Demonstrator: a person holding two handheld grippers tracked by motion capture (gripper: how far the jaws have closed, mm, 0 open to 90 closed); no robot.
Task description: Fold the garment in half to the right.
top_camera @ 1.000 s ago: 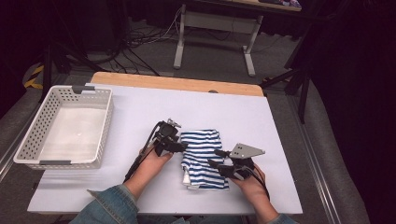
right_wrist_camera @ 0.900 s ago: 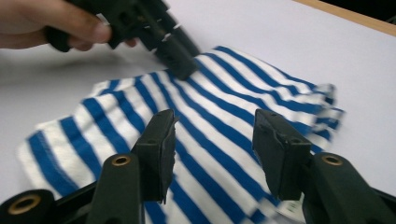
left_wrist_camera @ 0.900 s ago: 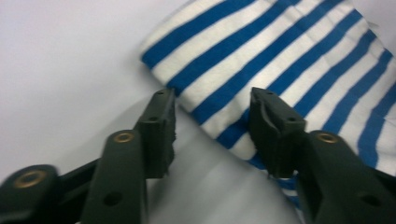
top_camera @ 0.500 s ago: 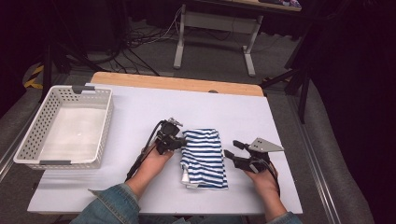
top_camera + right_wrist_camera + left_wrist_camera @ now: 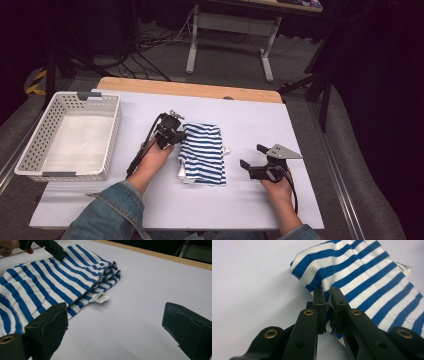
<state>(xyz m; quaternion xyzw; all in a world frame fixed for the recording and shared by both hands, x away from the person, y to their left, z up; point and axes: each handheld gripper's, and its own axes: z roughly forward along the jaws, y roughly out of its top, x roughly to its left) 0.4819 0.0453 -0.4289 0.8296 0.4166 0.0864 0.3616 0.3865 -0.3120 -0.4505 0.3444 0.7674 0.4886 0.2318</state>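
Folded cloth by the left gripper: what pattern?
Blue and white stripes on the folded cloth; clearest in the left gripper view.

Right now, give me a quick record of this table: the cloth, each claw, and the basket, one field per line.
cloth: striped cloth, folded, lying mid-table
left claw: shut on the cloth's edge
right claw: jaws just opened wide, nothing between them, off to the cloth's right
basket: white basket, far left, nothing in it
tag: small white tag sticking out at the cloth's edge
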